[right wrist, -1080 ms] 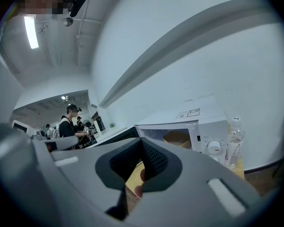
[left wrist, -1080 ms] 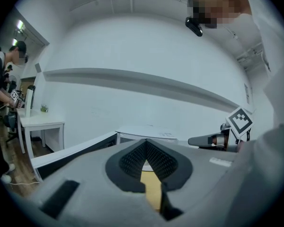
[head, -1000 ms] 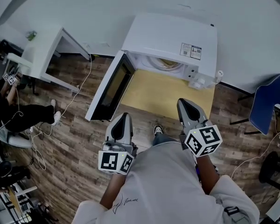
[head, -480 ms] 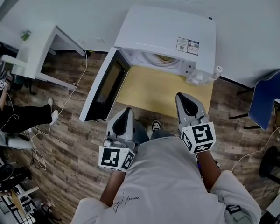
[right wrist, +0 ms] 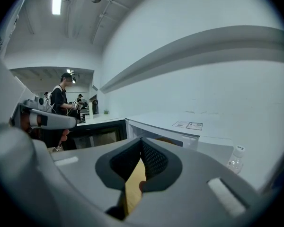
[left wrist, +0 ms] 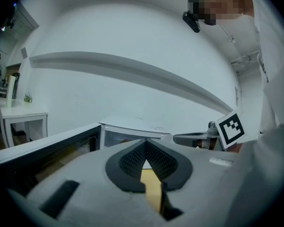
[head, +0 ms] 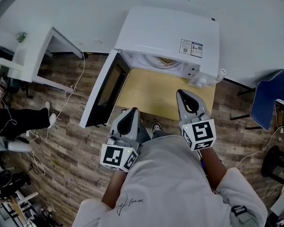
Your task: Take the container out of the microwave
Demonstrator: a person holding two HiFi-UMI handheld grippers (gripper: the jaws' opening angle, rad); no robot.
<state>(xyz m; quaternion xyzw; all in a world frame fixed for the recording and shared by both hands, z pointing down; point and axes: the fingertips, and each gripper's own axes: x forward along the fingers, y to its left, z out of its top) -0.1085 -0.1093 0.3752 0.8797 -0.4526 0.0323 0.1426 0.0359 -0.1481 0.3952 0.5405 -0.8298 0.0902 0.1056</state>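
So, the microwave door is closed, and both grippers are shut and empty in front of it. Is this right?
Not quite. The microwave door is open, swung out to the left, as the head view shows. The left gripper and right gripper are indeed shut and empty in front of it.

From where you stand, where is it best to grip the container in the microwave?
Likely the container by its near rim, coming straight in through the open front: the door is swung left, and the microwave roof hides all but that round edge.
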